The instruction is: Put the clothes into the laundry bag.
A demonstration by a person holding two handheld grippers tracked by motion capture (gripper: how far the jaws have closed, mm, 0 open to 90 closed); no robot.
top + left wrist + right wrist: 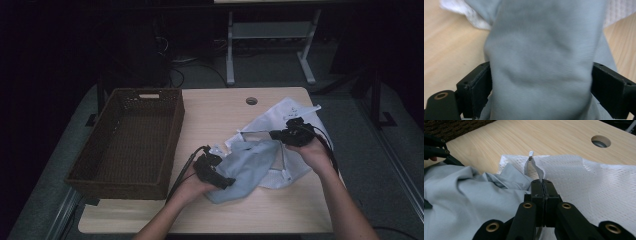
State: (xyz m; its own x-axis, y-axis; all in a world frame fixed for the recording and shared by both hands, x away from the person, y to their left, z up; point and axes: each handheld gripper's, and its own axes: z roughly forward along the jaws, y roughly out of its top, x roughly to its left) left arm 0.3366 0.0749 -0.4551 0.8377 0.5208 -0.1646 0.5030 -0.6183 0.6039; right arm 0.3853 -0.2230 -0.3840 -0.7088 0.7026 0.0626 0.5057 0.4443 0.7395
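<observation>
Right gripper view: my right gripper (544, 188) is clenched on the white mesh laundry bag's (599, 185) edge; my left gripper (539, 87), released, straddles the grey-blue cloth garment (544, 57). Bagging step; next, reclamp and feed.

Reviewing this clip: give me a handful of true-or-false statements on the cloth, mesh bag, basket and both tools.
1. The right tool is shut on the white mesh bag. True.
2. The grey-blue cloth lies inside the wicker basket. False: it is on the table, partly in the bag.
3. The left tool has the cloth between its open jaws. True.
4. The basket holds folded laundry. False: it is empty.
</observation>
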